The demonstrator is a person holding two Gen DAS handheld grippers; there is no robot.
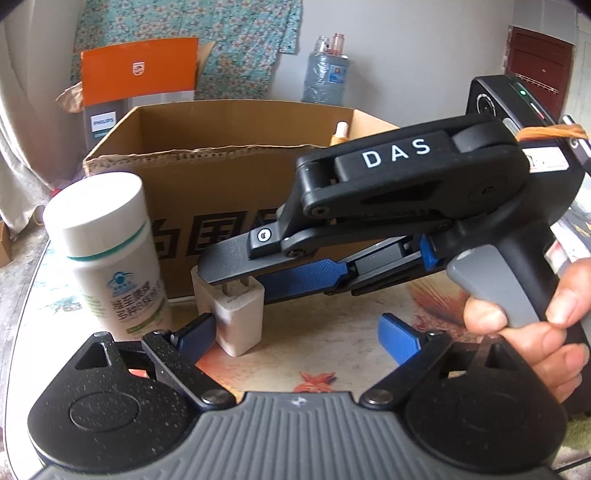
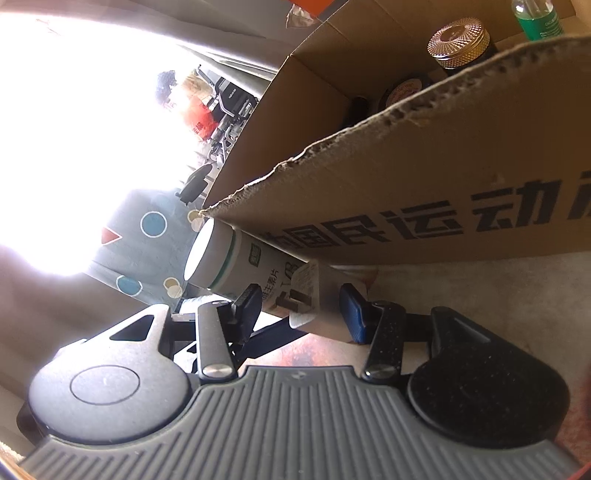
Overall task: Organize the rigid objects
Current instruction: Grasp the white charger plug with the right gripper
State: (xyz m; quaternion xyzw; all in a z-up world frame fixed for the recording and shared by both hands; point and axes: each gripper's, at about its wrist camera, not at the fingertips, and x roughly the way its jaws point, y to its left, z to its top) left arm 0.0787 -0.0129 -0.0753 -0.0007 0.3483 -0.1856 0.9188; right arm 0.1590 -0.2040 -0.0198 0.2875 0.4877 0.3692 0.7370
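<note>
While the right gripper (image 2: 301, 308) comes in rolled on its side, its two fingers bracket the white plug adapter (image 2: 314, 295): in the left wrist view one grey finger (image 1: 229, 266) lies over the adapter's (image 1: 240, 317) pronged top face, the blue-padded one (image 1: 306, 277) sits just to its right. Jaws partly spread around the adapter; right wrist view shows a small gap at the dark pad (image 2: 247, 306), the blue pad (image 2: 352, 314) close against the far side, contact unclear. Not a firm pinch as far as I can tell.

Adapter stands on the patterned tabletop (image 1: 332, 317), just in front of the cardboard box (image 1: 221, 177), metal prongs up. White bottle (image 1: 107, 251) with green band stands just left of it, near the box corner.

Left gripper (image 1: 297, 332) spread wide, nothing pinched; its left pad (image 1: 199, 332) is at or touching the adapter's lower left side, right pad (image 1: 399, 336) well apart from it.

A hand (image 1: 535, 325) holds the right gripper's grey trigger. Inside the box: a gold-capped jar (image 2: 460, 40) and a green bottle (image 2: 537, 18).
</note>
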